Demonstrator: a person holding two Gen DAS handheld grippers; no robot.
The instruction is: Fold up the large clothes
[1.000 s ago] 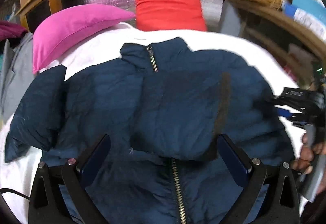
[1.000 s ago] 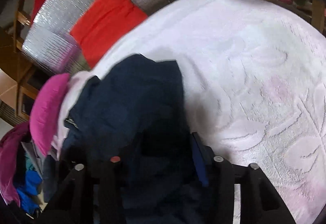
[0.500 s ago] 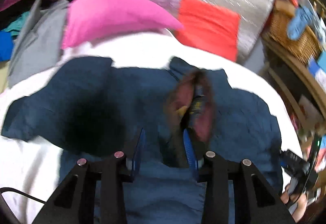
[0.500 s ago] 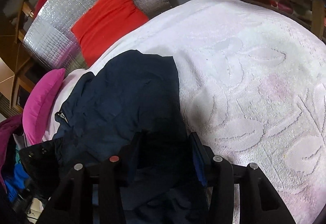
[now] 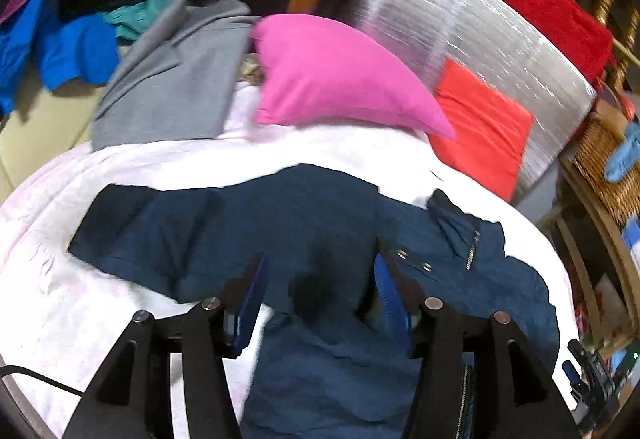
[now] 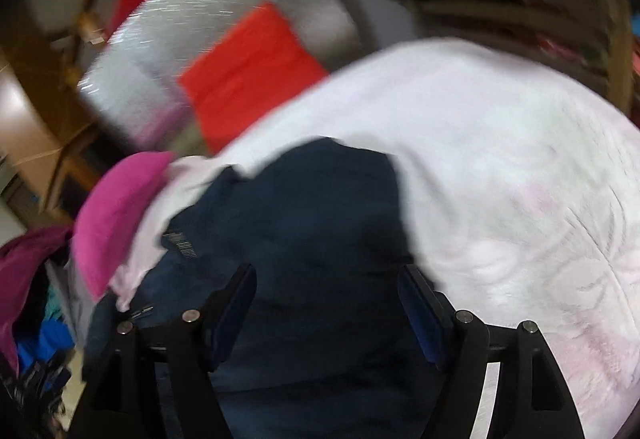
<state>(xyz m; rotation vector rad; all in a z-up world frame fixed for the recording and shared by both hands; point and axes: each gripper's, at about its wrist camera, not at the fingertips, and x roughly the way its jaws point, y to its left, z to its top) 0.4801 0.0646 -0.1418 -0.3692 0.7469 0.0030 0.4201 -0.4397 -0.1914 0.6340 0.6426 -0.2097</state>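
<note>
Item: navy jacket (image 5: 320, 223), lying on a white blanket (image 5: 60, 299) on the bed. Long axis in the left wrist view runs 9 to 3 o'clock; one sleeve reaches toward 9, collar and zipper (image 5: 472, 247) lie at 2 o'clock.

Left claw (image 5: 318, 279): released, jaws apart over the jacket's middle, nothing grasped.

Right claw (image 6: 326, 299): released, jaws wide, jacket spread toward 12 o'clock; view blurred.

Nearer to the outstretched sleeve: left claw, by judgement.

Beyond: pink pillow (image 5: 340, 75), red cushion (image 5: 480, 127).
</note>
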